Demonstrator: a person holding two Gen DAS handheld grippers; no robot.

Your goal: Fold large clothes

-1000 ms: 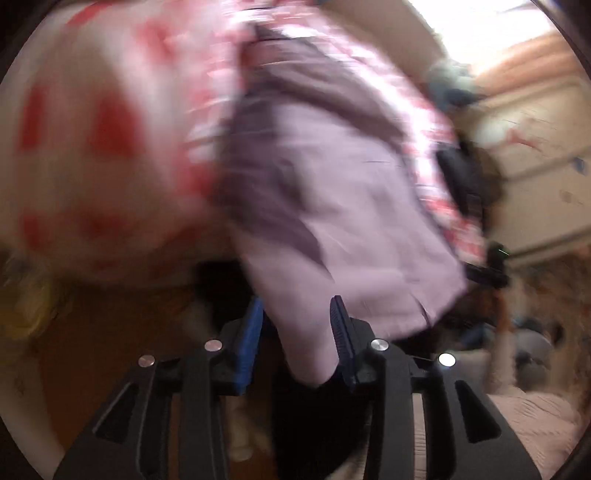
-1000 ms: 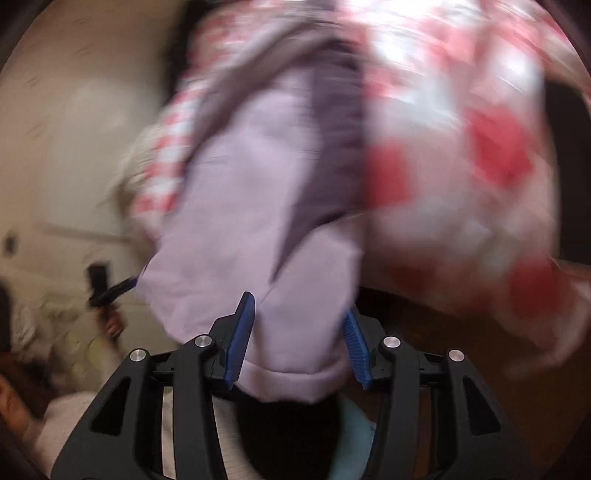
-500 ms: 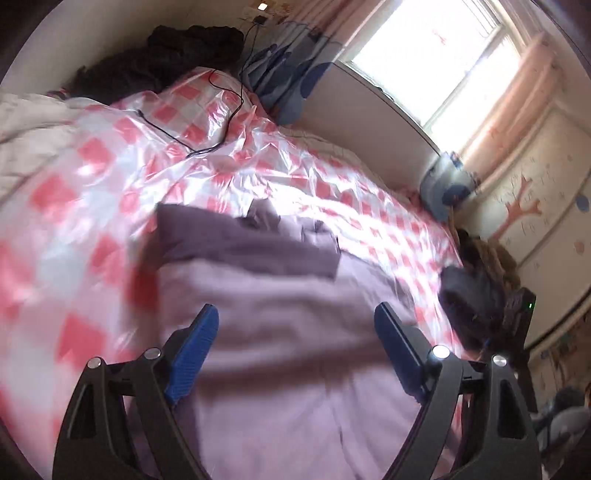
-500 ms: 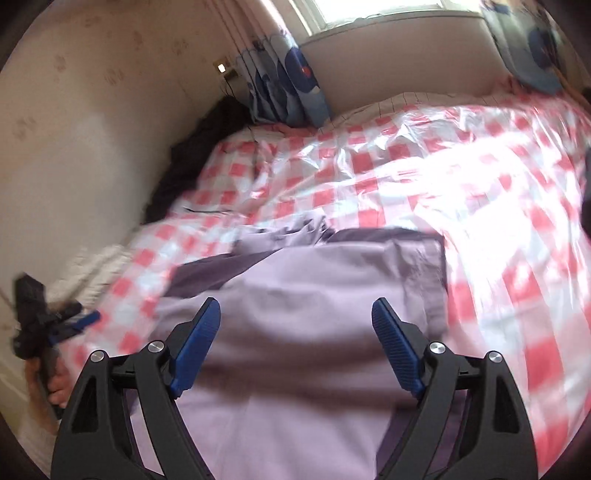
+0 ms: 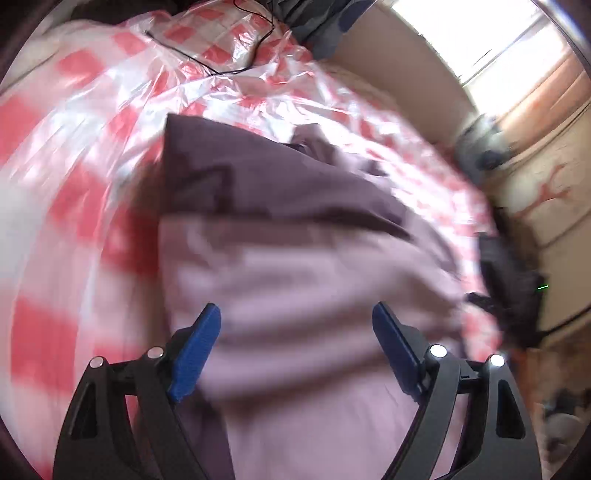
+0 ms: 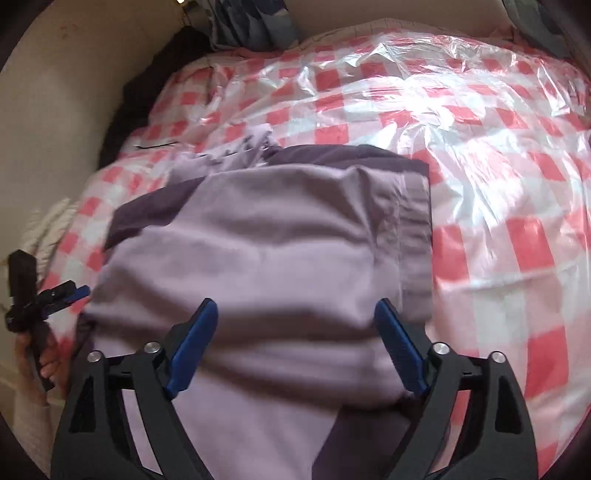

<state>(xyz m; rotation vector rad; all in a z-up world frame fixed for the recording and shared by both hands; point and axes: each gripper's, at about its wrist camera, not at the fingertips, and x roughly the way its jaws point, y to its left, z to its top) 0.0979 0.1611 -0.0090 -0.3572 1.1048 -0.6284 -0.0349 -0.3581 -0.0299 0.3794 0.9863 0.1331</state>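
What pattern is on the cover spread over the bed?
Red-and-white checks under a glossy clear plastic layer on the bed cover, sharpest in the right wrist view.

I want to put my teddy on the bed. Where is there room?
The checked plastic sheet lies bare to the right of the lilac garment, up to the curtain. The middle is taken by the garment. Far left, dark clothes and a black cable crowd the wall side.

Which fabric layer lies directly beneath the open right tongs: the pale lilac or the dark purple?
The pale lilac layer; the dark purple layer only peeks out along its far edge.
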